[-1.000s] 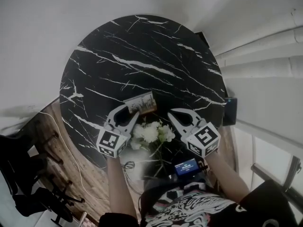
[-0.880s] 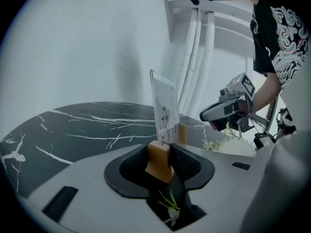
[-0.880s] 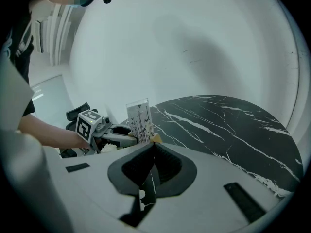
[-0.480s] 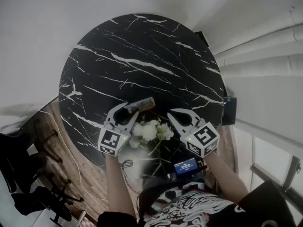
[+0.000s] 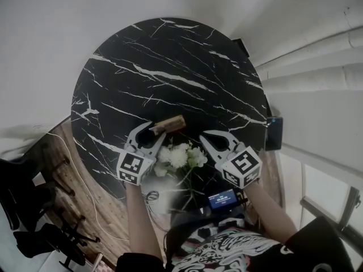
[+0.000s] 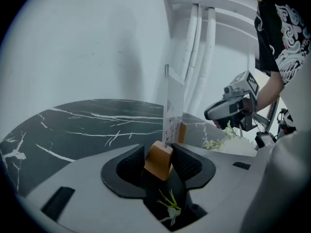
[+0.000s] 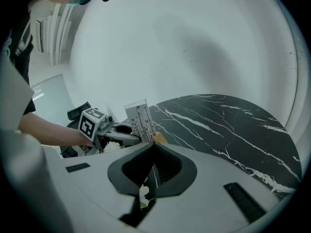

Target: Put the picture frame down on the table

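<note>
- Clamping the wooden edge of the picture frame [image 6: 159, 161], the fingers of the left gripper [image 6: 159, 152] hold it upright over the black marble table [image 5: 170, 61].
- The frame's clear panel rises straight ahead of those fingers.
- The fingers of the right gripper [image 7: 151, 149] are pressed together with nothing between them, off to the frame's right.
- White flowers [image 5: 180, 156] sit between the two grippers, behind their fingertips, near the table's edge.

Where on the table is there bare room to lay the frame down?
The far half of the table, beyond the picture frame, is bare, as are its left and right sides. It is crowded only at the near edge, where the flowers sit between the left gripper and right gripper.
</note>
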Motion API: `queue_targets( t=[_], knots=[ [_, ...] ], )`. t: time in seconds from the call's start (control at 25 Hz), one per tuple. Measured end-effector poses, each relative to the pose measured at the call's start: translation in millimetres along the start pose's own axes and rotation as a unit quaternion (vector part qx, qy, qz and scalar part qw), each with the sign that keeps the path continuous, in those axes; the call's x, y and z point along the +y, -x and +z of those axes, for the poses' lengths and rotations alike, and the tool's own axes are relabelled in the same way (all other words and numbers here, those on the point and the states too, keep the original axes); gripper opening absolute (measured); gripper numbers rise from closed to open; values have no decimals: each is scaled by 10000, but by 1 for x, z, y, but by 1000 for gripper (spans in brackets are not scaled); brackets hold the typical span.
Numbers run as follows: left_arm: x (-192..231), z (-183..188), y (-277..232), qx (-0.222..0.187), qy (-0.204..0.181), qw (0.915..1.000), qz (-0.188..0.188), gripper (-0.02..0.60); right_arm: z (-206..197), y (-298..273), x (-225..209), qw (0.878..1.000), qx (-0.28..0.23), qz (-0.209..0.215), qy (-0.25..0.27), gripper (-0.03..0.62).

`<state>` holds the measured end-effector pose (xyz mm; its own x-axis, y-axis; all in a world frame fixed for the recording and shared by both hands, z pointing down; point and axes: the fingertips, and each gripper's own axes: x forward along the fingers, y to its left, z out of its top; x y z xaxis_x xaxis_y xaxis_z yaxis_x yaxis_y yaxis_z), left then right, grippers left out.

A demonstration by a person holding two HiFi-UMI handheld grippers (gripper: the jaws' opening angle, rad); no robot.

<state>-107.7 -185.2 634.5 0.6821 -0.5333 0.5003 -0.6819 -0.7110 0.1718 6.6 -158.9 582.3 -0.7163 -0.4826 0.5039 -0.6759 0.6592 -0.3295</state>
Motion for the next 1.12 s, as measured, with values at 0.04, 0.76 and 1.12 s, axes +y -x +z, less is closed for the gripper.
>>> queue_targets(
  t=[0.04,0.76,1.12],
  knots=[
    [0,0,0,15,63,10000,-7,169,0,1,0,10000,-2,-12,-3,18],
    [6,26,21,-424,602,9967,352,202,7,13,5,9998,-184,-110,1,18],
    [-6,54,57,-1085,488,9877,1018,134,22,23,21,9990,-376,-100,213,18]
  ],
)
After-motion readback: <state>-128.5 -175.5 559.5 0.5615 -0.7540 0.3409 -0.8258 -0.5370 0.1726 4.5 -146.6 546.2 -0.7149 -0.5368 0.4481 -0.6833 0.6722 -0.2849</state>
